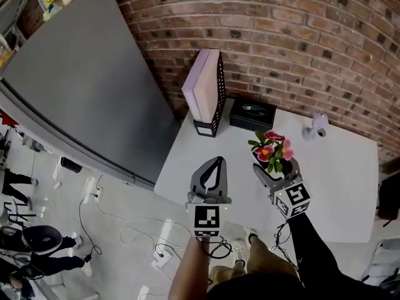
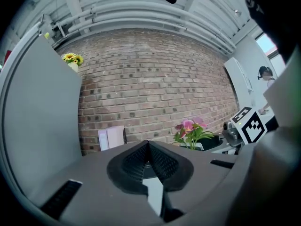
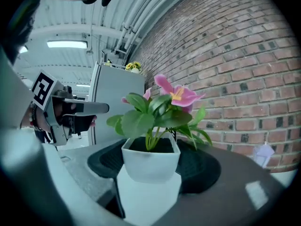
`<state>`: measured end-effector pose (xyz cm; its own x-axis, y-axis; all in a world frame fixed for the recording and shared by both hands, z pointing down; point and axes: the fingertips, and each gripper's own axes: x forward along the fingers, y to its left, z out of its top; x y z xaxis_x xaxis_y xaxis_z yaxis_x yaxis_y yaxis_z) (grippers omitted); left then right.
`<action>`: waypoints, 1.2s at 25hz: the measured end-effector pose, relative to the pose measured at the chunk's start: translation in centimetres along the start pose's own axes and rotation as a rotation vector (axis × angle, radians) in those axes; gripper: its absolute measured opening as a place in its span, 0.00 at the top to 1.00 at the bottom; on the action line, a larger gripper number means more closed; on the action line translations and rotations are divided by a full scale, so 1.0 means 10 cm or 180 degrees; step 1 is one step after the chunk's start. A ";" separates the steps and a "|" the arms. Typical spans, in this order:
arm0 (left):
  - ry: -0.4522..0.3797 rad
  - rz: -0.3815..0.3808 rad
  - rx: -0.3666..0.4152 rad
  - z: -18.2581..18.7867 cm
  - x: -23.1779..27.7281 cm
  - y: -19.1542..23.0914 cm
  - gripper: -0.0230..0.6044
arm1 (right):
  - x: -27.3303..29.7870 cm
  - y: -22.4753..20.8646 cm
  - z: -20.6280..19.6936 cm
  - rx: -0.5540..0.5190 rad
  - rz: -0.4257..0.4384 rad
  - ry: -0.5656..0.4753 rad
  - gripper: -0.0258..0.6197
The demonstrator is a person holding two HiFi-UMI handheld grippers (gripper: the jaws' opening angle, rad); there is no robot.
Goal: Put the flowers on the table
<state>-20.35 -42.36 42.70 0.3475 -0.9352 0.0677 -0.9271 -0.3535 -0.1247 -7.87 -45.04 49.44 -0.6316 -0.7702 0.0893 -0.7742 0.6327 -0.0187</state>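
A small white square pot [image 3: 150,163] of pink flowers [image 3: 178,95] with green leaves sits between the jaws of my right gripper [image 3: 153,160], which is shut on it. In the head view that gripper [image 1: 277,172] holds the pot [image 1: 269,166] over the middle of the white table [image 1: 340,180]; whether its base touches the top I cannot tell. My left gripper [image 1: 215,163] is shut and empty over the table's near left part, a hand's width left of the pot. From the left gripper view, its tip [image 2: 148,145] points at the brick wall, with the flowers [image 2: 190,130] off to the right.
A black mesh file holder [image 1: 208,95] with pink folders stands at the table's back left corner, and a black box [image 1: 252,114] sits beside it. A small pale object [image 1: 316,126] lies at the back right. A grey panel [image 1: 81,86] stands left; cables trail on the floor [image 1: 125,230].
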 end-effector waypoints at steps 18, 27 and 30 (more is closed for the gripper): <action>0.0511 0.0028 -0.0410 -0.82 0.95 0.32 0.95 | 1.22 -0.38 -1.17 0.0075 0.0418 0.0688 0.44; 0.0685 0.0147 -0.0491 -1.10 0.95 0.41 0.95 | 1.43 -0.34 -1.51 0.0145 0.0492 0.0813 0.44; 0.0710 0.0203 -0.0502 -1.19 0.93 0.44 0.95 | 1.46 -0.29 -1.62 0.0097 0.0544 0.0884 0.44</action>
<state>-22.86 -52.36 54.55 0.2644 -0.9219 0.2831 -0.9626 -0.2703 0.0187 -14.22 -56.81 66.94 -0.7200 -0.5988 0.3506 -0.6616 0.7449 -0.0864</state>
